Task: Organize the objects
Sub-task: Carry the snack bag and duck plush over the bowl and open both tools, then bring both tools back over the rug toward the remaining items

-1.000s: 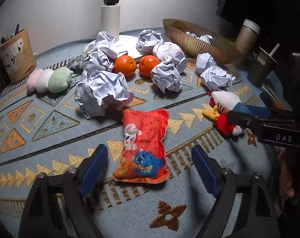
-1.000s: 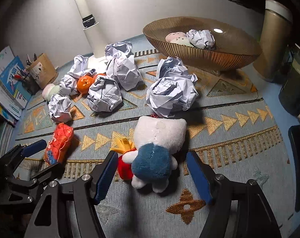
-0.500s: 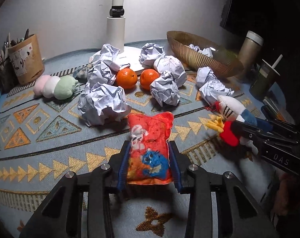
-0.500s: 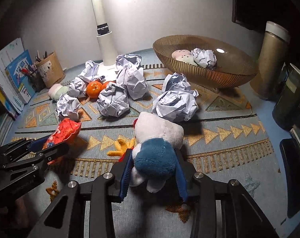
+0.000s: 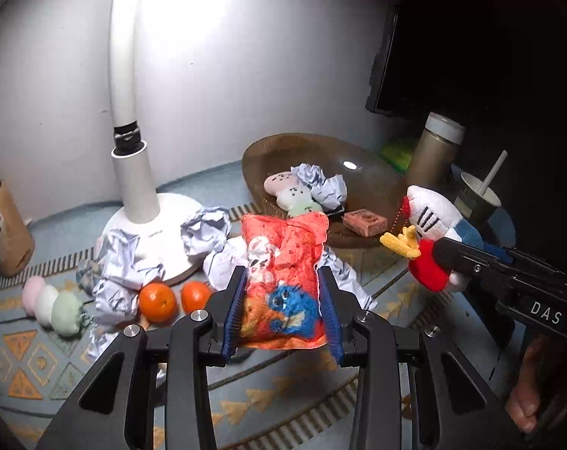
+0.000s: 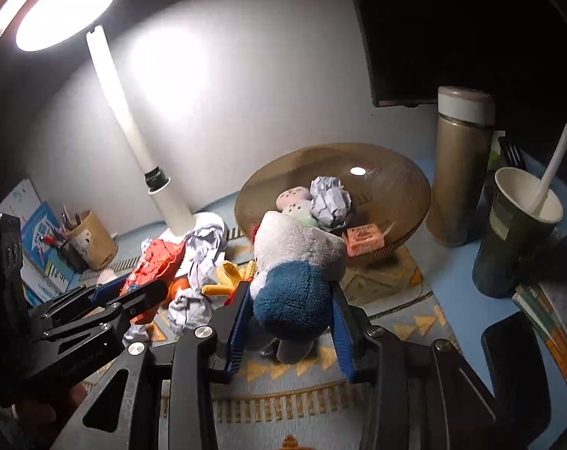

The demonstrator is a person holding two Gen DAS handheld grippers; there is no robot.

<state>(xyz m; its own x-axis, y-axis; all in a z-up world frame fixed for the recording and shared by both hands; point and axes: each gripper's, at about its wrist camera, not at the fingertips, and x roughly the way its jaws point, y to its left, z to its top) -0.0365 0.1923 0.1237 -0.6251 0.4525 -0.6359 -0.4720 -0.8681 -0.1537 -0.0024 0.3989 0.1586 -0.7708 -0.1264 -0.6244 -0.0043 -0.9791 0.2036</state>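
Two grips: left gripper (image 5: 281, 296) jaws clamp the red pouch (image 5: 283, 262), right gripper (image 6: 289, 311) jaws squeeze the plush toy (image 6: 294, 262); crumpled paper (image 5: 204, 230) and oranges (image 5: 158, 302) crowd the desk (image 5: 283, 393) before the bowl (image 6: 396, 187).

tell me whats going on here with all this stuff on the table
A person is tidying up with tongs in each hand. The left tongs are shut on a red plush snack bag; the right tongs are shut on a white and blue plush toy. Both are held off the mat, in front of the brown bowl, which already holds a paper ball, a pastel plush and a pink block. More paper balls and two oranges lie by the lamp base.
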